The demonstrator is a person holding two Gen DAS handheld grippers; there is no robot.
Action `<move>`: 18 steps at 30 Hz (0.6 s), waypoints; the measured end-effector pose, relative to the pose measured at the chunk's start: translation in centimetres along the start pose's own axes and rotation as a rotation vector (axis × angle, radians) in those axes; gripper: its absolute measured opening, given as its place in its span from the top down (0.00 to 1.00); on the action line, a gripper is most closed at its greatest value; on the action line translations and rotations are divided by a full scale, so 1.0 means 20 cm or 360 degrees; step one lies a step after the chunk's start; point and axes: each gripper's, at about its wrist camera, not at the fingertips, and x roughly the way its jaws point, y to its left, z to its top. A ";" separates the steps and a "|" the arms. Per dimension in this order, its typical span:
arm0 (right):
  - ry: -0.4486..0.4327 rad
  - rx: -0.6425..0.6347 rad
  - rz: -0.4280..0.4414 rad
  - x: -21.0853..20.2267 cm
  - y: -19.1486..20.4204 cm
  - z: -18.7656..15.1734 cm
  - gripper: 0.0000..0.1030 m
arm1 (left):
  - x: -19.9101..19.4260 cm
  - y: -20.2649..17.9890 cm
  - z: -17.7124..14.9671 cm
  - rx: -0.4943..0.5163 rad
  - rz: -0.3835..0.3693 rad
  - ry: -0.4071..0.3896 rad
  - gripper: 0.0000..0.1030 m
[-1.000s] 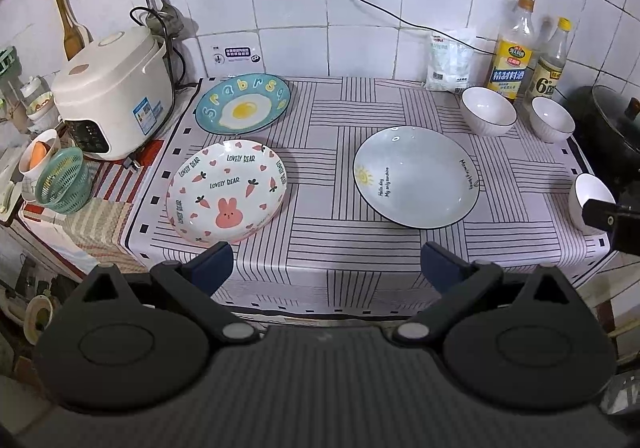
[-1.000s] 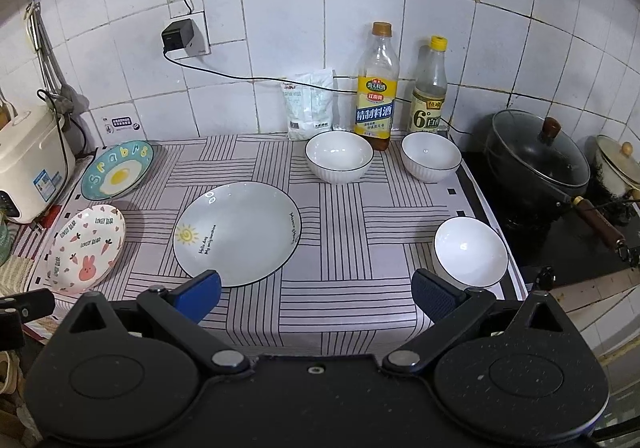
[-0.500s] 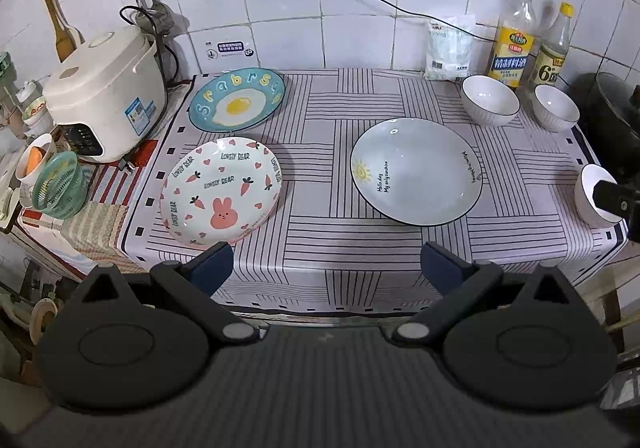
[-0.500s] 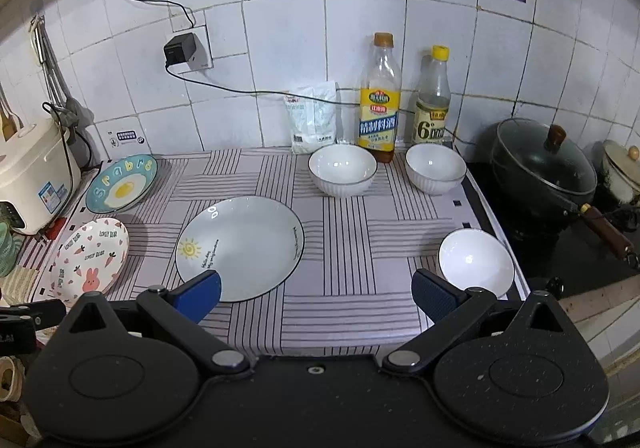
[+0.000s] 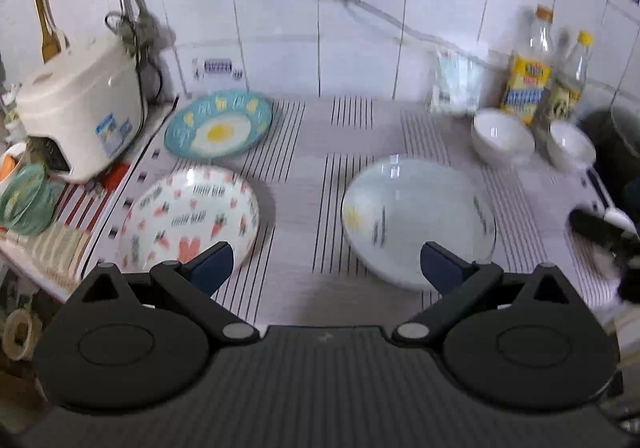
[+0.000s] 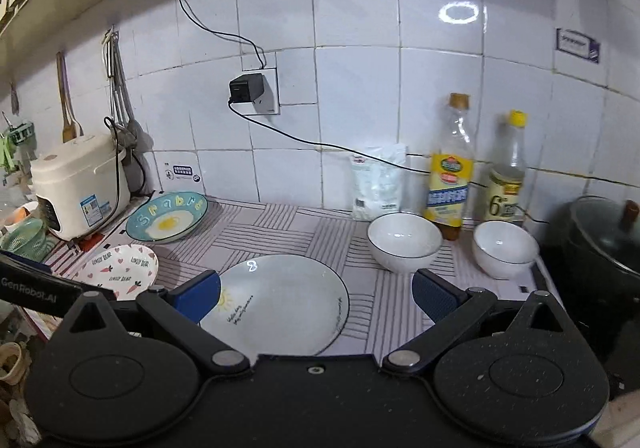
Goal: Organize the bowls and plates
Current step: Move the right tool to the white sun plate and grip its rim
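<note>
Both grippers are hanging wide and empty: left gripper (image 5: 326, 266), right gripper (image 6: 316, 288). Three plates are sitting apart on the counter (image 6: 280, 232): white plate (image 6: 280, 304) at centre, bunny plate (image 5: 188, 215) lower left, egg plate (image 5: 218, 127) above it; two bowls (image 6: 404, 242) are resting at right.

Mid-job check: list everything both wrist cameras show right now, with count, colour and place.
Large plate: 1, white with sun motif, counter centre.
Egg plate: 1, blue, back left.
Bunny plate: 1, white with carrots, front left.
Bowls: 2 in plain view, white, back right; a possible third at the right edge is blurred.
Bottles: 2, yellow-labelled and pale, against the wall.
Bag: 1, white, beside the bottles.
Rice cooker: 1, cream, far left.
Pot: 1, dark, far right.
Left gripper: jaws open, empty.
Right gripper: jaws open, empty.
</note>
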 end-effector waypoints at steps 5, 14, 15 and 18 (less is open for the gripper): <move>0.0177 0.0039 0.0173 0.26 -0.09 -0.01 0.02 | 0.18 -0.02 0.06 -0.0053 -0.0016 0.0037 0.02; 0.0500 0.0274 0.0247 0.67 -0.23 -0.26 0.27 | 0.65 -0.05 -0.01 -0.0089 0.0082 0.0282 0.02; 0.0510 0.0312 0.0254 0.69 -0.25 -0.28 0.27 | 0.68 -0.06 -0.04 -0.0084 0.0087 0.0286 0.02; 0.0544 0.0443 0.0312 0.76 -0.30 -0.34 0.31 | 0.75 -0.07 -0.07 -0.0114 0.0068 0.0326 0.04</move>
